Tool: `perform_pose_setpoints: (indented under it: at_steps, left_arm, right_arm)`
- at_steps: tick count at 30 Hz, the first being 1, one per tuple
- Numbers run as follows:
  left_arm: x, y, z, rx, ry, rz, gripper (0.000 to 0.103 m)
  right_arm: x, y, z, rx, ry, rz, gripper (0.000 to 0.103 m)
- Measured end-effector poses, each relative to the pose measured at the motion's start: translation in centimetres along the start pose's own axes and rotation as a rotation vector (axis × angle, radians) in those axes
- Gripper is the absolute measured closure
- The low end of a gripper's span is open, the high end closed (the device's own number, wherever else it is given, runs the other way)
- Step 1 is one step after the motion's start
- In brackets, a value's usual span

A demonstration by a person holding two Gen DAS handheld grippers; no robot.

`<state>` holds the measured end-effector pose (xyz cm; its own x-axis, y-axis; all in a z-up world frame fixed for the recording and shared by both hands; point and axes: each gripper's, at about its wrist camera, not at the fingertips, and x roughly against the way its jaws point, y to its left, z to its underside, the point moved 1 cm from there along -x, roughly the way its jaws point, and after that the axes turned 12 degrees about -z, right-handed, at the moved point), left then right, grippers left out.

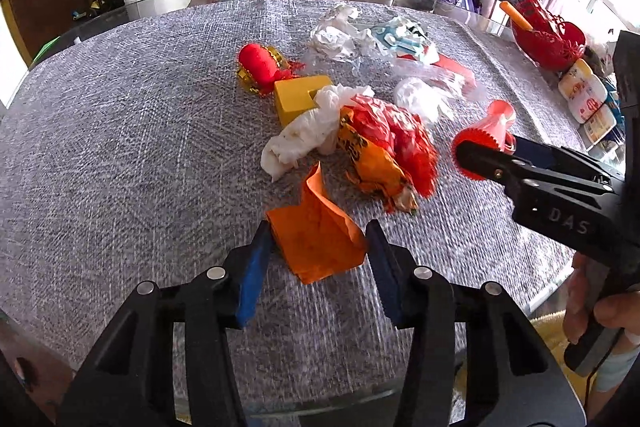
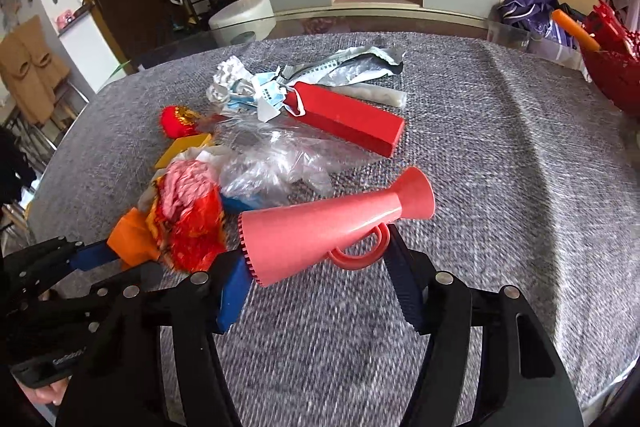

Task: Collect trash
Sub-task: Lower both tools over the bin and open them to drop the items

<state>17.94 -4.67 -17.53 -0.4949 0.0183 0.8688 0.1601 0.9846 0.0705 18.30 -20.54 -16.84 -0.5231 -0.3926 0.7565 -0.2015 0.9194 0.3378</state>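
Round table under a grey woven cloth, trash heaped around its middle. Red box lying flat toward the far edge. Right gripper spread wide around a pink toy horn, not pinching. Left gripper parted either side of orange paper, near edge.
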Motion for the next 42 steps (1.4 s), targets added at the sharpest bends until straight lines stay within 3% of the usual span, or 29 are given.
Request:
perform_pose_setpoints:
  at_steps: [9,20,31,36,42]
  left_arm:
    - [5.6,0.0,3.1,-0.014,-0.062,0.027,0.058]
    - [9.7,-0.8,11.3,-0.036,-0.052,0.037,0.057]
    - [5.9,-2.0,19.1,-0.034,0.112,0.029,0.058]
    - [3.7,-2.1,20.5,-0.020,0.174,0.059,0.058]
    - [2.8,-2.5,21.2,-0.030,0.202,0.066,0.056]
  right_arm:
    - [5.1,2.1,3.1,0.024,-0.032,0.016,0.040]
    - [8.5,4.4,10.4,-0.005,-0.001,0.029,0.040]
    - [4.5,4.0,17.6,-0.132,0.131,-0.020,0.040]
    - [2.1,3.3,19.3,-0.191,0.206,-0.043,0.040]
    - [1.0,3.2,20.1,-0.205,0.234,-0.047,0.040]
